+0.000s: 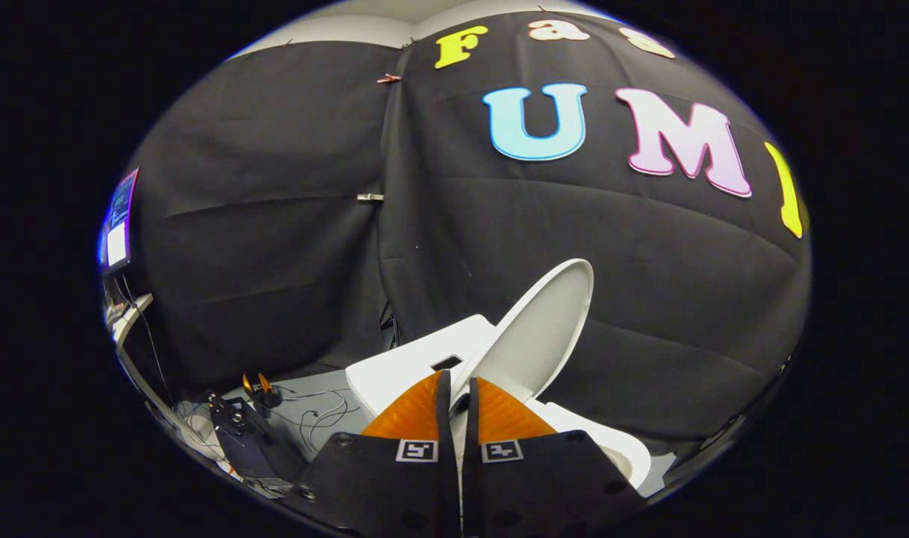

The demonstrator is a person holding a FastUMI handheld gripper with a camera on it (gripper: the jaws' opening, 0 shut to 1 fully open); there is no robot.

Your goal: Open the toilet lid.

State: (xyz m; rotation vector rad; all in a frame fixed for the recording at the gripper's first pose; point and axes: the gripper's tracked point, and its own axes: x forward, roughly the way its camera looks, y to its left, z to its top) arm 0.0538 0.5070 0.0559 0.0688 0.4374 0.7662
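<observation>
White plastic toilet lid is what we are concerned with, but we take the scene from its left side across. Farthest left we see a lit screen at the edge of the black cloth booth wall, and below it a clutter of thin cables and a small dark device with two orange tips lying on the pale grey floor. Next comes the white boxy toilet tank, with a dark rectangular opening in its top, just beyond the left finger. Our gripper sits low and central; its two fingers stand close together with only a thin gap, and we see nothing pinched in that gap. Whether the tips touch the lid's lower edge we cannot tell, since the fingers cover that spot. Just ahead of and beyond the fingers the lid rises steeply, tilted back toward the tank and the cloth behind it, its smooth oval underside facing us. To the right and below it we see the white rounded toilet seat and bowl rim, uncovered. We judge the task nearly or fully done: the lid is already raised well clear of the seat. What may remain is to make sure it rests stably at its back stop, and to draw the gripper away
</observation>
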